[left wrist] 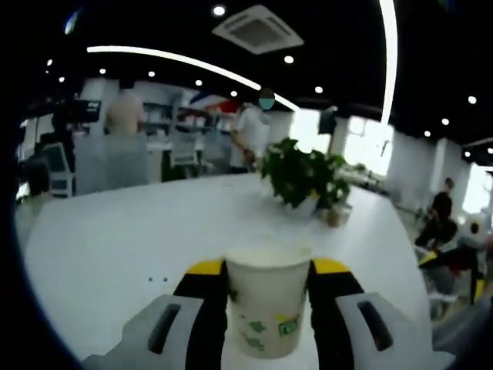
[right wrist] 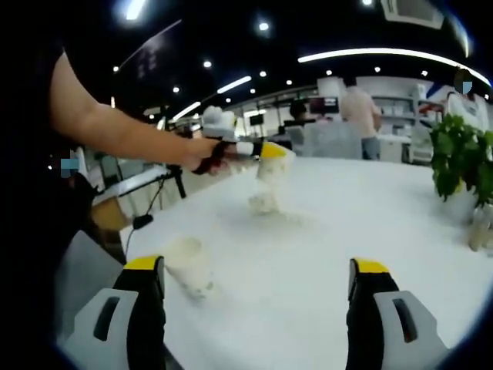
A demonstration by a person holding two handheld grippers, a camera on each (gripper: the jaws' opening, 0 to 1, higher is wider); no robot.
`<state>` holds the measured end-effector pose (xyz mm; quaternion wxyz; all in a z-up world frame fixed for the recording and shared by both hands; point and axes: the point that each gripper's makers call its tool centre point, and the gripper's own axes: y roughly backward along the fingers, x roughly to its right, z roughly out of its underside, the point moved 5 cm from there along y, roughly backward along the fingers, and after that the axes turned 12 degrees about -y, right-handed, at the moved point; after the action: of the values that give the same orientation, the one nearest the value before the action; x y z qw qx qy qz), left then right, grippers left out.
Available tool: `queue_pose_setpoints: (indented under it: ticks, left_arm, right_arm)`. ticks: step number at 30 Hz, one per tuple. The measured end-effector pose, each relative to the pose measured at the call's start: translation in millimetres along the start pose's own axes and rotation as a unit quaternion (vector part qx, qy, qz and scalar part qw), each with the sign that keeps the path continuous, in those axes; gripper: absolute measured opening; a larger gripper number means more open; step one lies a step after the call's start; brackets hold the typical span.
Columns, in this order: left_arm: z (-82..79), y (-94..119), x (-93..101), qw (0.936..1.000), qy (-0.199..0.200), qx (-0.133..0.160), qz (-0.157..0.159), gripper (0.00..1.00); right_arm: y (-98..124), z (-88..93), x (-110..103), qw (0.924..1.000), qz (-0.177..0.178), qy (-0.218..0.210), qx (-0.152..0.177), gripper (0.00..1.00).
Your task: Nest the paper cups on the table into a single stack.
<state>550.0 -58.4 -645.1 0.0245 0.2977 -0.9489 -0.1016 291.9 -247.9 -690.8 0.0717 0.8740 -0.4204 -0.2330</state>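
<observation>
One cup (left wrist: 266, 302) gripped, two cups (right wrist: 264, 202) (right wrist: 189, 265) on table (right wrist: 323, 231)

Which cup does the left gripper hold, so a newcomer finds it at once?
On the white table, before the potted plant, the left gripper clamps an upright cup. Unlike the loose cups near the right gripper, it sits between yellow-tipped jaws and shows green print.

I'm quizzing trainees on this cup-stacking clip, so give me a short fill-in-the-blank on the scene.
1. The left gripper is shut on a paper ____.
2. The right gripper's jaws stand ____, holding nothing.
3. A potted ____ stands at the table's far side.

Missing words: cup; open; plant
</observation>
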Motion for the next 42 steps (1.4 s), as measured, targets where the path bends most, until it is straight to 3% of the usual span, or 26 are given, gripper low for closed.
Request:
queue_pose_setpoints:
  ticks: [3,17,28,42]
  left_arm:
    - [-6.1,3,2.2,0.9997,0.007,0.022,0.004,0.39]
    - [-15.1,6,10.5,0.9991,-0.009,0.039,0.014,0.35]
    - [-29.9,15,23.1,0.9977,-0.009,0.063,0.023,0.38]
    - [-36.3,33,38.5,0.9966,-0.012,0.075,0.031,0.39]
  right_arm:
    - [0,0.3,-2,1.0,-0.001,0.003,-0.002,0.98]
    - [-1,-5.7,-4,1.0,-0.002,0.007,0.0,0.98]
    - [-1,-8.9,-10,0.9999,-0.008,0.011,0.001,0.98]
    - [1,-8.1,-16,0.9999,-0.009,0.013,0.002,0.98]
